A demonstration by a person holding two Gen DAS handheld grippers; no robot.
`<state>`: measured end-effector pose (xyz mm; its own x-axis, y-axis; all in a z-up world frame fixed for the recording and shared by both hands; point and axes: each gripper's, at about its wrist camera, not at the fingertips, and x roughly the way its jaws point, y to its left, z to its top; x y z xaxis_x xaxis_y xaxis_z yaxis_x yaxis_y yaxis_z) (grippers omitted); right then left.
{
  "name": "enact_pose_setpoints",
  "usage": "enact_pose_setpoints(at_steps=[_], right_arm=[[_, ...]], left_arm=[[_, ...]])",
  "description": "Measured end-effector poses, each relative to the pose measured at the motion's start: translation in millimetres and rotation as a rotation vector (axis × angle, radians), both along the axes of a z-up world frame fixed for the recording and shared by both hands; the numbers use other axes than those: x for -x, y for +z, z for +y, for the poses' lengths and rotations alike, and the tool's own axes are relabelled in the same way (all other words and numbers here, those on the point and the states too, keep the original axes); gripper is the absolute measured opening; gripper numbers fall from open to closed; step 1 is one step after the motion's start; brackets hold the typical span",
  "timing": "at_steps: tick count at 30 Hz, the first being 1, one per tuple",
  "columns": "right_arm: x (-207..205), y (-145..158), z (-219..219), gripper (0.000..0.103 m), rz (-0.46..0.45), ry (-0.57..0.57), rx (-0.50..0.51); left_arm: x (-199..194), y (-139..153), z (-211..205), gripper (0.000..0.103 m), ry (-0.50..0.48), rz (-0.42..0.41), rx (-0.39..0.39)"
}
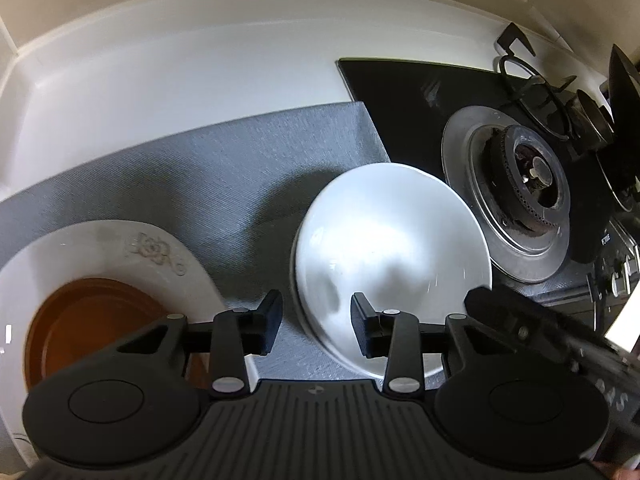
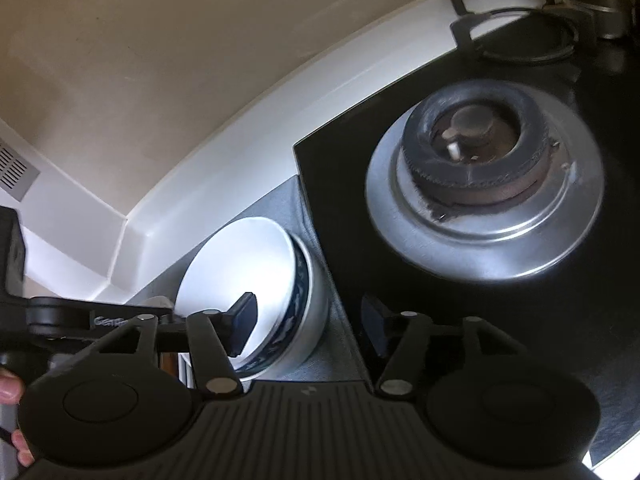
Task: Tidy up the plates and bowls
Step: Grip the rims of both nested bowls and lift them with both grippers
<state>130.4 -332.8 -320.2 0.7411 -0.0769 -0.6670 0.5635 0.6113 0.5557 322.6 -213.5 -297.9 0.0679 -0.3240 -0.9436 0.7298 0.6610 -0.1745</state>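
Observation:
A white bowl (image 1: 392,256) sits nested in another bowl on a grey mat (image 1: 224,168). The right wrist view shows the white bowl (image 2: 240,264) inside a blue-patterned bowl (image 2: 300,292). At the left, a brown plate (image 1: 80,332) lies on a white embossed plate (image 1: 120,248). My left gripper (image 1: 316,324) is open and empty above the mat, between the plates and the bowls. My right gripper (image 2: 308,324) is open and empty, its left finger over the white bowl, its right finger over the stove.
A black gas stove (image 1: 420,92) with a steel-ringed burner (image 1: 524,184) lies right of the mat. Pot supports (image 2: 516,28) stand at the back. The white counter (image 1: 180,68) meets a beige wall behind. The right gripper body (image 1: 560,340) enters the left view.

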Motion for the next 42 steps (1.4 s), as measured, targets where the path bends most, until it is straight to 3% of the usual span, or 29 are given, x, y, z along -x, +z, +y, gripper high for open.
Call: enact_pose_setpoints(at_steps=[2, 4, 6, 7, 9, 14, 17, 19, 25, 36, 42], right_arm=[[-1.8, -2.7, -0.4, 0.078, 0.006, -0.003, -0.002], [-6.8, -6.1, -0.3, 0.078, 0.011, -0.004, -0.008], [-10.6, -10.3, 0.3, 0.068, -0.022, 0.018, -0.042], [-13.3, -12.3, 0.9, 0.055, -0.021, 0.031, -0.053], [-15.0, -12.6, 5.2, 0.043, 0.015, 0.026, -0.031], [-8.8, -6.0, 14.8, 0.031, 0.080, 0.021, 0.006], [-5.1, -1.6, 26.6, 0.031, 0.118, 0.066, 0.042], [0.0, -2.4, 28.2, 0.032, 0.095, 0.053, 0.029], [-8.0, -12.3, 22.2, 0.044, 0.074, 0.036, -0.015], [-6.6, -27.9, 30.5, 0.035, 0.045, -0.007, 0.006], [6.9, -33.1, 27.0, 0.033, -0.005, -0.027, -0.034]], left_arm=[[-2.2, -6.6, -2.4, 0.040, 0.008, 0.022, -0.001], [-4.2, -15.0, -4.3, 0.038, 0.014, 0.049, -0.011], [-8.2, -20.6, -1.9, 0.036, 0.047, 0.105, 0.004], [-9.3, -20.7, -0.8, 0.035, 0.060, 0.118, 0.003], [-6.5, -20.3, 0.3, 0.034, 0.048, 0.127, -0.003], [12.5, -12.8, 13.4, 0.033, 0.010, 0.135, -0.011], [20.7, -21.3, 26.3, 0.035, 0.038, 0.169, -0.014], [19.0, -25.5, 31.3, 0.036, 0.069, 0.181, 0.010], [17.3, -27.4, 17.7, 0.043, 0.057, 0.129, 0.008], [13.1, -28.0, 17.5, 0.042, 0.044, 0.117, 0.031], [25.3, -22.0, 15.6, 0.042, 0.034, 0.054, 0.013]])
